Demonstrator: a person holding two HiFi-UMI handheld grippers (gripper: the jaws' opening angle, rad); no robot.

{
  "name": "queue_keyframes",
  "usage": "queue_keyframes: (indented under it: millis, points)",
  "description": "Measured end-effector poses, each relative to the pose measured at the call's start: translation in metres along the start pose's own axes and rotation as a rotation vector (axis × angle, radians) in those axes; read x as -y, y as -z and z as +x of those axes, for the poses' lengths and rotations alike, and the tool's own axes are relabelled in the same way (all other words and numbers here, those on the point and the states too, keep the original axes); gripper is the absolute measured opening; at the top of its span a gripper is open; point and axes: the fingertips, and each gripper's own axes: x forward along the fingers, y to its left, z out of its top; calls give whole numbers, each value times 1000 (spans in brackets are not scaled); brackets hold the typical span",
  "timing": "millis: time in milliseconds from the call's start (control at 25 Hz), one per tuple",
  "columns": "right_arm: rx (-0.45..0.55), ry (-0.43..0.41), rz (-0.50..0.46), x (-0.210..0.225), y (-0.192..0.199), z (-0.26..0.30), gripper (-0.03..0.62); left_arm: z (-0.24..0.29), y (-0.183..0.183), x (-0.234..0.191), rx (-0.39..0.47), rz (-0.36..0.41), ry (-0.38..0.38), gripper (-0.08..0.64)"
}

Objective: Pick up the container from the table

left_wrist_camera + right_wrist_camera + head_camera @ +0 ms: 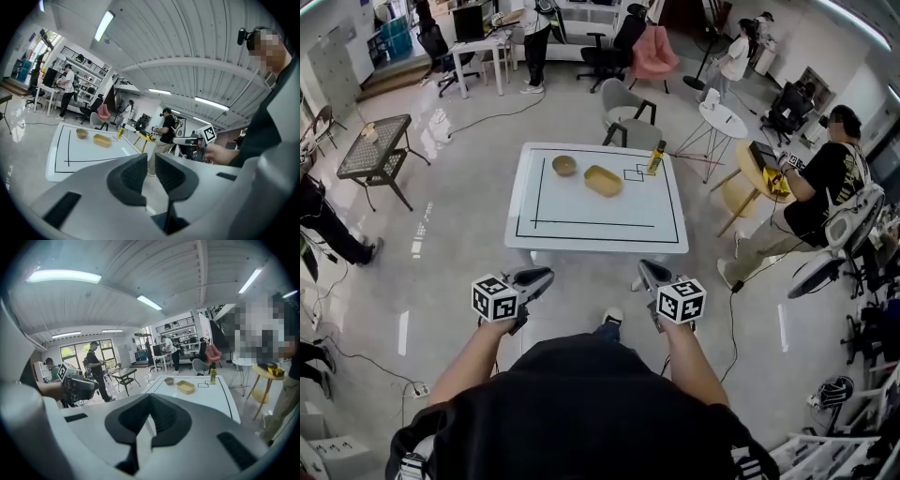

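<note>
far left, on the floor: black mesh side table (375,147), well apart from the rest.

left tool (542,276): hovers low in a bare-armed hand, short of the tabletop's near edge, points toward it. in the left gripper view, gapes by a narrow slit, grips nothing, touches nothing.

white tabletop (525,211): bears black drawn lines and three things, all toward its far side. leftmost, a small brown bowl (564,165). just right of it and not touching, the yellow rectangular container (603,180): lies flat, open side up, about mid-width of the tabletop, untouched, well apart from both tools. further right, a yellow-green bottle (656,157): stands upright near the far right corner, just beside two small drawn squares. behind the tabletop, a grey chair (628,117).

right tool (647,272): hovers level with the left one, also short of the near edge, points at the tabletop. in the right gripper view, closed tip to tip, empty.

far right: a seated person in a black shirt (825,183), next to a yellow round side table (733,197).
</note>
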Motion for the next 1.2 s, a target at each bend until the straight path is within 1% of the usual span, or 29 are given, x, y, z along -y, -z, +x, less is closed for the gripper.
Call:
queue_keyframes:
  millis: [280, 520, 640, 840, 1200]
  points:
    - [-14, -2, 5, 7, 3, 5, 6, 4, -1, -6, -1, -7, -9, 55]
    - [-29, -12, 12, 19, 13, 19, 6, 19, 7, -15, -28, -13, -9, 55]
    - [-40, -17, 16, 27, 15, 26, 6, 27, 4, -20, -34, -12, -10, 55]
    - [-46, -27, 18, 41, 7, 38, 6, 38, -7, -29, -45, -8, -16, 55]
    - [-84, -69, 11, 59, 7, 67, 6, 62, -11, -48, -48, -26, -34, 55]
